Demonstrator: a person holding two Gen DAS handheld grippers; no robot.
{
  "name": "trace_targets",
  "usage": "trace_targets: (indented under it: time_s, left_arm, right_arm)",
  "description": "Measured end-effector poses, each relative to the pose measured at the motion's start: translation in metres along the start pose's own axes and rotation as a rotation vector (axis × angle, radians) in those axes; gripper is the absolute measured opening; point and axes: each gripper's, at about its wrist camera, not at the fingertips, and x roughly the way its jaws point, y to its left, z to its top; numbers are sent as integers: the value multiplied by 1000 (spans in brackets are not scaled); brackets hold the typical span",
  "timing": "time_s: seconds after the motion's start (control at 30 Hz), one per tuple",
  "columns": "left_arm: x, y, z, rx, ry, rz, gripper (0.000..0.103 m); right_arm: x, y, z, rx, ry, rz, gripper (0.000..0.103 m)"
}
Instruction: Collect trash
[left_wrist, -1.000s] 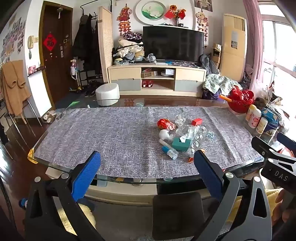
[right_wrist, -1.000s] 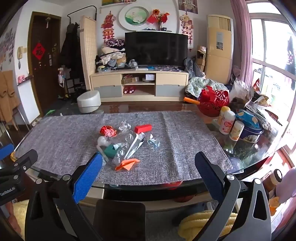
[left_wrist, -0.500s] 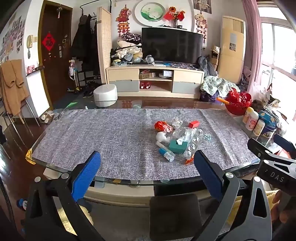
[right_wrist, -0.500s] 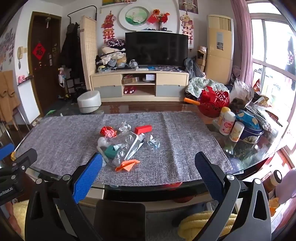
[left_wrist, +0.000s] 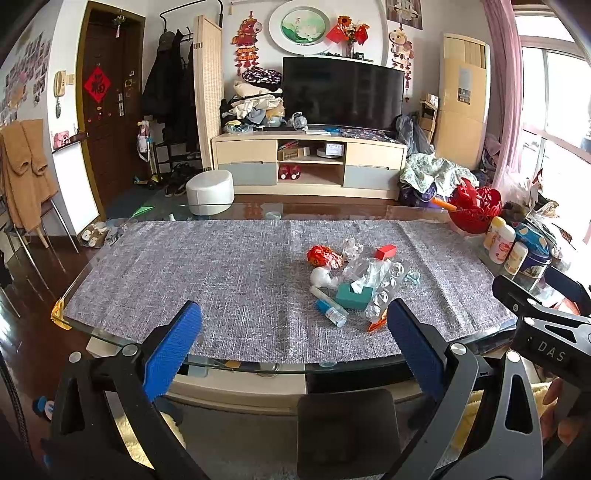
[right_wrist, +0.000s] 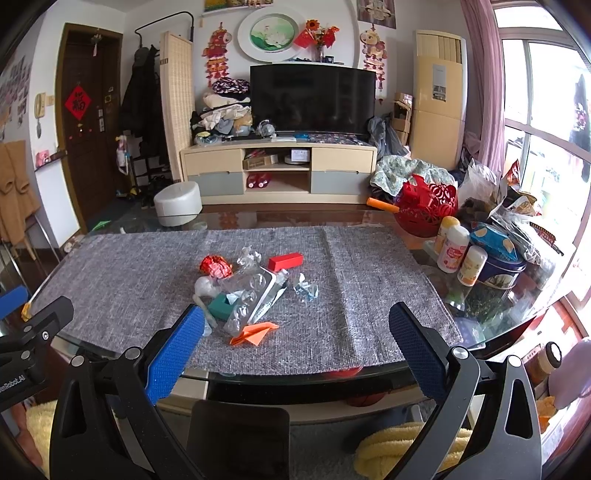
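Left gripper (left_wrist: 291, 328): spread wide, empty, short of table (left_wrist: 110, 338) edge. Right gripper (right_wrist: 295, 328): likewise parted, empty. Trash (right_wrist: 251, 288): heaped mid-mat (right_wrist: 351, 295), beyond both sets of fingers, untouched. Orange paper (right_wrist: 255, 332) nearest, then teal box (left_wrist: 352, 295), blister tray (right_wrist: 255, 291), red wrapper (left_wrist: 323, 256), red block (right_wrist: 285, 261). Far right: bottles (right_wrist: 452, 249), red basket (right_wrist: 426, 206).

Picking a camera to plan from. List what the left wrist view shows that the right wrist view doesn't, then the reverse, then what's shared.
Left wrist only: a small blue-capped tube in front of the teal box, unobstructed, and the right gripper's side.

Right wrist only: the whole orange folded paper, and a brown jar below the table edge.

Both: the trash pile on the grey mat, red block, red crumpled wrapper, teal box, and open blue-padded fingers.
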Motion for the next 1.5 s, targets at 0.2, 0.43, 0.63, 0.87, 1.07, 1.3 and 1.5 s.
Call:
trace_targets:
  time_s: [0.2,0.43,0.63,0.87,1.07,1.3,1.5]
  left_arm:
    - [-2,0,4,1,-4,-5,95]
    - [-3,3,6,-6,-11,-6,95]
    - [-4,4,6,-10,-12,-7,95]
    - [-4,8,7,-15,-7,-4,95]
    - [-5,10,3,-16,-18,-1,95]
    - [-5,8,3,-15,-19,-2,95]
    - [-5,7,2,-15,-19,-1,95]
  right_arm:
    - [0,0,2,-2,-2,0,100]
    - [0,0,3,-3,-1,0,100]
    - [0,0,5,1,0,0,100]
    - [-1,1,5,1,3,-1,100]
    - [-1,-2,2,12,-7,-4,100]
    - [-2,-4,0,19,-8,-1,100]
    - [-2,-5,-1,20,-8,0,100]
